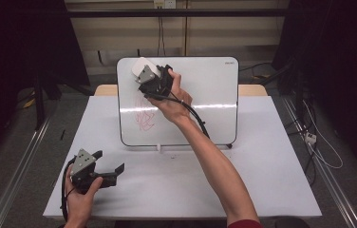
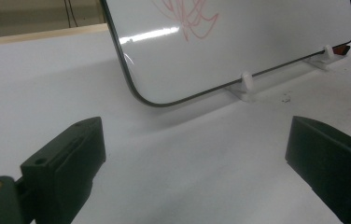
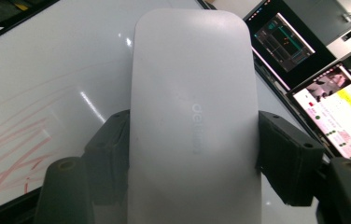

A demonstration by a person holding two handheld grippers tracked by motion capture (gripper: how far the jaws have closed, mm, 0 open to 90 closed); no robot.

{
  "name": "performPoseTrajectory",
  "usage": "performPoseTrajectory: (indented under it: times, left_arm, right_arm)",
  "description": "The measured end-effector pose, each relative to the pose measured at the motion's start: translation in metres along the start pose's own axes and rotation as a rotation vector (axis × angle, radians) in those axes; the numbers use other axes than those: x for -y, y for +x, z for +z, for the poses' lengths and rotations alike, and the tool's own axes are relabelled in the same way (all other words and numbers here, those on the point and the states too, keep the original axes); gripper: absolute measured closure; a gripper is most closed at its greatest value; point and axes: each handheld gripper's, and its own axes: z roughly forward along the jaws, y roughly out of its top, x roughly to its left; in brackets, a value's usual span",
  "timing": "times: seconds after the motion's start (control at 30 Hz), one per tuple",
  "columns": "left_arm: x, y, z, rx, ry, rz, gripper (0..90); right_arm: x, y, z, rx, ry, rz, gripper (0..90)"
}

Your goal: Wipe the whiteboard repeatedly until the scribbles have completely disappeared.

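Firmly clamped between the fingers [image 3: 113, 154] of the right gripper [image 1: 155, 78], a white whiteboard eraser [image 3: 194, 116] is held up against the far left corner of the whiteboard [image 1: 205, 95], which stands tilted back on small white feet [image 2: 246, 84] at the far middle of the counter [image 1: 262, 180]. Red scribbles [image 1: 143, 116] remain on the board's left half, below the eraser. Clearing them well looks to call for bringing the eraser's face flat onto the board and drawing it down across the marks with steady, light pressure, lest the propped board tip back. At near left, the left gripper [image 1: 105, 166] rests over the counter, its fingers [image 2: 66, 158] spread apart with nothing between them. No containers stand on the counter.
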Motion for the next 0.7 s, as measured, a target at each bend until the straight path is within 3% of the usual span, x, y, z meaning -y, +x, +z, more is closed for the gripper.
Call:
performPoseTrajectory:
  times: [0.5,0.57,0.7]
  left_arm:
    - [-0.001,-0.002,0.0,-0.002,-0.005,0.013,4.7]
    - [-0.001,-0.002,0.0,-0.006,-0.005,0.014,4.7]
    - [-0.001,-0.002,0.0,-0.003,-0.004,0.013,4.7]
  right_arm:
    - [0.016,0.051,-0.011,-0.103,-0.009,-0.111,31.9]
    - [0.018,0.055,-0.013,-0.095,-0.018,-0.116,31.9]
    - [0.017,0.051,-0.013,-0.131,-0.011,-0.108,31.9]
